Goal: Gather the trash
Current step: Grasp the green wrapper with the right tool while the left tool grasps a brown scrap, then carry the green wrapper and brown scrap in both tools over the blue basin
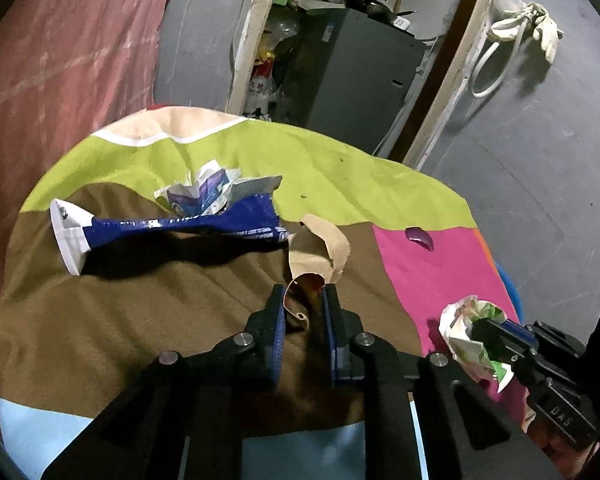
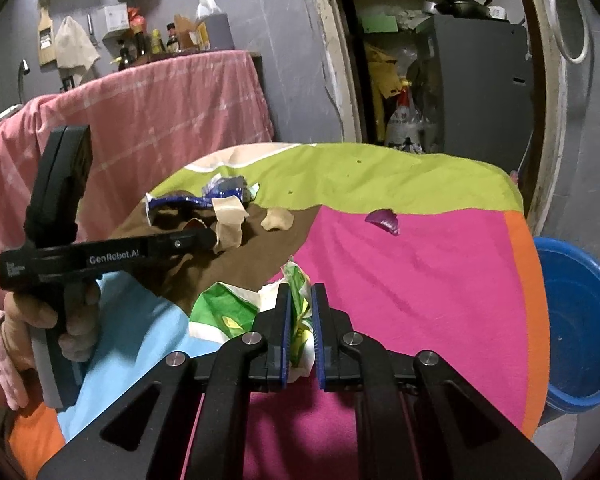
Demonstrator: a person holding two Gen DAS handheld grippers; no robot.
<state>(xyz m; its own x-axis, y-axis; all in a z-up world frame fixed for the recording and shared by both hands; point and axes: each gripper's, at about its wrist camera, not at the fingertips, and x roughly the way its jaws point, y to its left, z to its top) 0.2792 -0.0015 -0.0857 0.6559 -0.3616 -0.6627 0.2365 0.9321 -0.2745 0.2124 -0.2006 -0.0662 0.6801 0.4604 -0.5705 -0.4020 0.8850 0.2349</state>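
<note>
My left gripper is shut on a curled brown paper scrap and holds it just above the brown patch of the cloth-covered table. My right gripper is shut on a crumpled green and white wrapper, also in the left wrist view. A long blue and white wrapper and a crumpled white and blue packet lie further back. A purple onion peel lies on the pink patch. A small tan scrap shows in the right wrist view.
A blue plastic tub stands on the floor right of the table. A pink cloth-covered counter is at left. A doorway with a grey cabinet and clutter is behind the table.
</note>
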